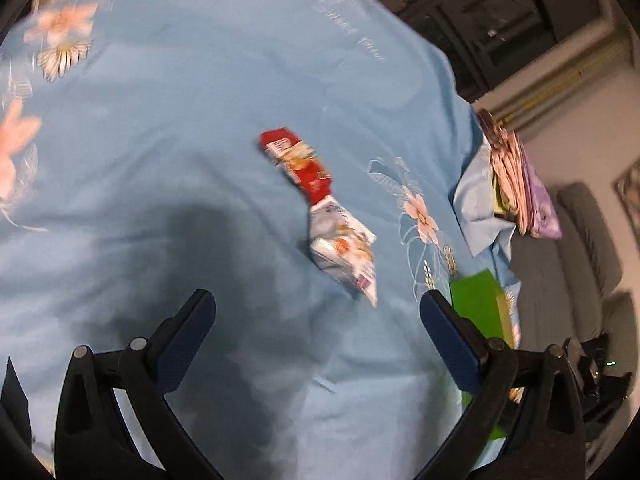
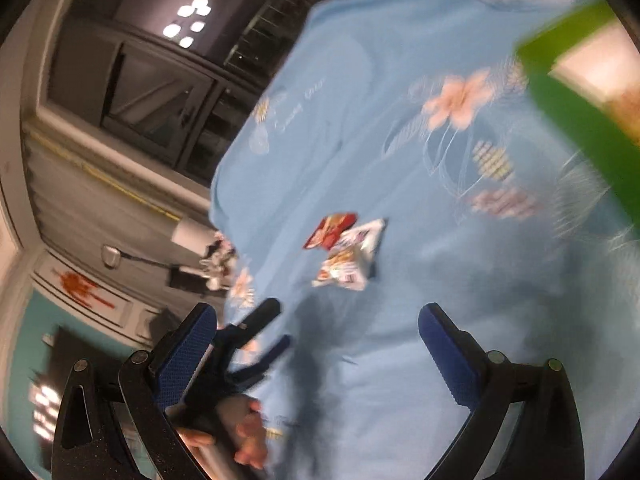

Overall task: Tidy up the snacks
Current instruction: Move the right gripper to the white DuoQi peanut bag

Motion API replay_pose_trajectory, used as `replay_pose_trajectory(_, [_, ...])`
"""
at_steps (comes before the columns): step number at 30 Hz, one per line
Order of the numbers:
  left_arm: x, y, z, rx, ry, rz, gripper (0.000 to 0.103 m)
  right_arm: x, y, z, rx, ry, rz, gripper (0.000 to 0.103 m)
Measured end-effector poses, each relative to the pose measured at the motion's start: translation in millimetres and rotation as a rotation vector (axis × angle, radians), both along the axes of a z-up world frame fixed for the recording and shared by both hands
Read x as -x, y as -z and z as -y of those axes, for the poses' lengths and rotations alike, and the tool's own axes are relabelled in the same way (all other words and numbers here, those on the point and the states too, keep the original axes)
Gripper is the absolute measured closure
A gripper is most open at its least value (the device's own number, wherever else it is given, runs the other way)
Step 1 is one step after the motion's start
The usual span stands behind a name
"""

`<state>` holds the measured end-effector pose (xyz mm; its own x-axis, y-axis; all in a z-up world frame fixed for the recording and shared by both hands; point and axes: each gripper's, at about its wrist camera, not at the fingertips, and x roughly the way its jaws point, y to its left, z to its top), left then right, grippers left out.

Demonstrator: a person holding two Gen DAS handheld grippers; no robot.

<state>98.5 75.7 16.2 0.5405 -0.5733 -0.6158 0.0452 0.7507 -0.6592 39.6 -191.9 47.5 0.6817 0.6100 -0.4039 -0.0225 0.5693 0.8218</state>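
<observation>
Left wrist view: left gripper [image 1: 318, 316] spread wide & empty; white crinkly snack packet [image 1: 345, 254] lies just ahead-right on blue floral sheet [image 1: 160, 140], touching red snack packet [image 1: 298, 164], pair's long axis running away. Right gripper [image 2: 318, 328] also spread, empty.

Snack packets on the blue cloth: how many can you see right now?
2. A red packet lies mid-cloth, and a white packet sits right beside it, touching or slightly overlapping. The green box at the cloth's edge may hold more, but its inside isn't visible.
</observation>
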Motion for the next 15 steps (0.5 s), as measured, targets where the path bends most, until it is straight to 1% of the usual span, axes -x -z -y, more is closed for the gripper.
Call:
replay_pose_trajectory(1, [-3.8, 3.6, -2.1, -0.004, -0.008, -0.009, 0.001, -9.1, 11.0, -4.1, -0.076, -0.022, -0.013, 0.002])
replay_pose_trajectory(2, [-7.8, 7.7, -3.8, -0.043, -0.027, -0.01, 0.001, -19.6, 23.0, -8.9, -0.147, -0.045, -0.035, 0.002])
replay_pose_trajectory(3, [-9.9, 8.4, -3.8, -0.064, -0.034, -0.006, 0.001, -32.7, 35.6, -15.7, -0.199, -0.068, -0.066, 0.002])
replay_pose_trajectory(4, [-12.8, 10.7, -4.2, -0.078, -0.034, 0.005, 0.001, -40.5, 41.4, -19.9, -0.206, -0.071, -0.08, 0.002])
replay_pose_trajectory(6, [-17.0, 10.0, -6.4, -0.079, -0.03, 0.035, 0.001, -55.0, 50.6, -30.6, -0.161, -0.054, -0.116, 0.002])
replay_pose_trajectory(8, [-22.5, 8.6, -5.5, -0.081, -0.019, 0.03, 0.001, -66.1, 57.1, -38.5, -0.139, -0.043, -0.14, 0.002])
replay_pose_trajectory(10, [-28.7, 10.7, -0.6, -0.076, 0.035, 0.036, 0.001, -76.4, 61.7, -43.1, -0.155, -0.041, -0.137, 0.002])
replay_pose_trajectory(11, [-31.5, 12.1, 3.2, -0.095, 0.057, 0.049, 0.001, -79.8, 61.5, -43.3, -0.153, -0.041, -0.133, 0.002])
replay_pose_trajectory(13, [-37.3, 13.9, 7.6, -0.107, 0.075, 0.087, 0.001, -89.5, 59.3, -43.7, -0.138, -0.044, -0.133, 0.002])
replay_pose_trajectory(15, [-48.3, 16.2, 14.0, -0.092, 0.08, 0.091, 0.001, -97.4, 58.3, -41.8, -0.118, -0.043, -0.148, 0.002])
